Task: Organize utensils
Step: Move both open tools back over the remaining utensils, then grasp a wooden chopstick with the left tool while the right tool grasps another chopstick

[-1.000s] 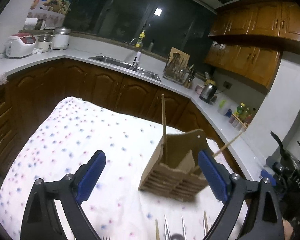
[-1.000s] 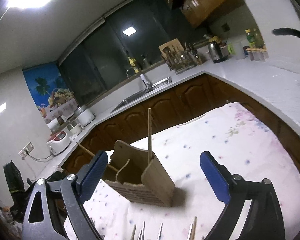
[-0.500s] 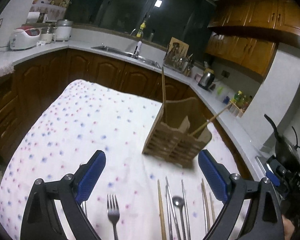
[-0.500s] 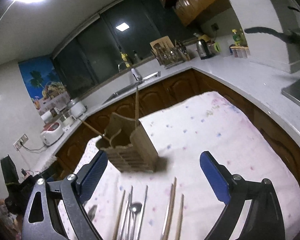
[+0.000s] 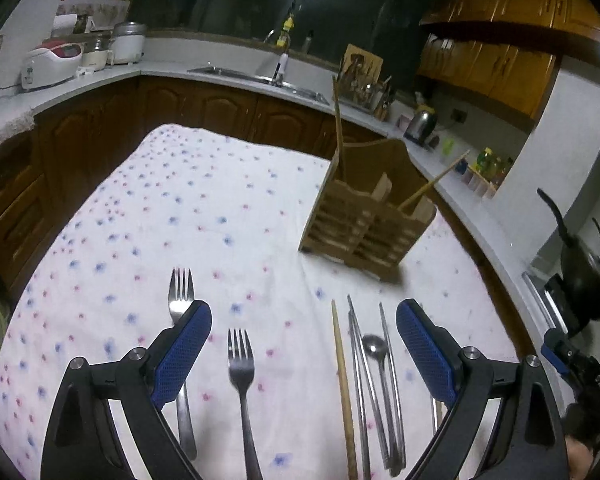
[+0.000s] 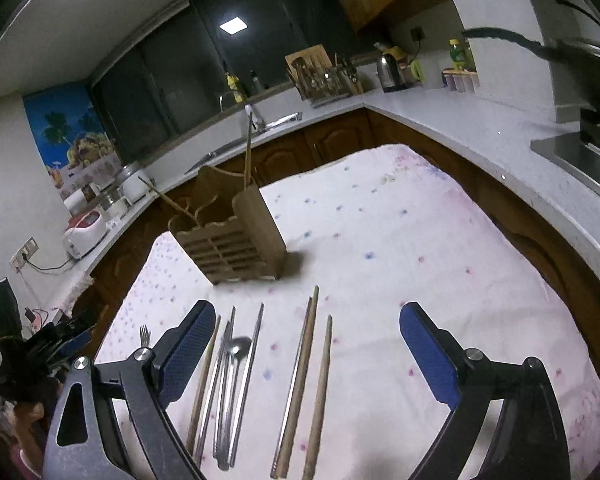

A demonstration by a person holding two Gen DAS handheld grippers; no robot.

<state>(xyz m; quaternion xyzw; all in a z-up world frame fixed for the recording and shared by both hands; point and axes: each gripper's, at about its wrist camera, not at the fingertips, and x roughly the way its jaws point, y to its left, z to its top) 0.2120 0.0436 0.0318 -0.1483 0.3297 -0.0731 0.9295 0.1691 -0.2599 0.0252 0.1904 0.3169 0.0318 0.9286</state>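
A wooden utensil holder (image 5: 364, 220) (image 6: 232, 236) stands on the flowered tablecloth (image 5: 204, 216) with two wooden chopsticks (image 5: 339, 128) in it. Near the front edge lie two forks (image 5: 240, 364), a wooden chopstick (image 5: 342, 376), metal chopsticks (image 5: 356, 364) and a spoon (image 5: 374, 346). In the right wrist view the spoon (image 6: 236, 350), metal chopsticks (image 6: 250, 360) and more wooden chopsticks (image 6: 304, 364) lie in a row. My left gripper (image 5: 304, 344) is open and empty above the forks and chopsticks. My right gripper (image 6: 306, 346) is open and empty above the chopsticks.
Brown cabinets and a grey countertop (image 5: 228, 80) run behind and to the right of the table. A sink (image 5: 260, 80), rice cookers (image 5: 52, 60), a kettle (image 6: 390, 66) and a dish rack (image 6: 324, 80) stand on it. A black pan (image 5: 580, 272) sits at the right.
Both grippers have pulled back and tilted down from the holder toward the table's front edge. The forks, spoon and chopsticks lying there have come into view. Both stayed open.
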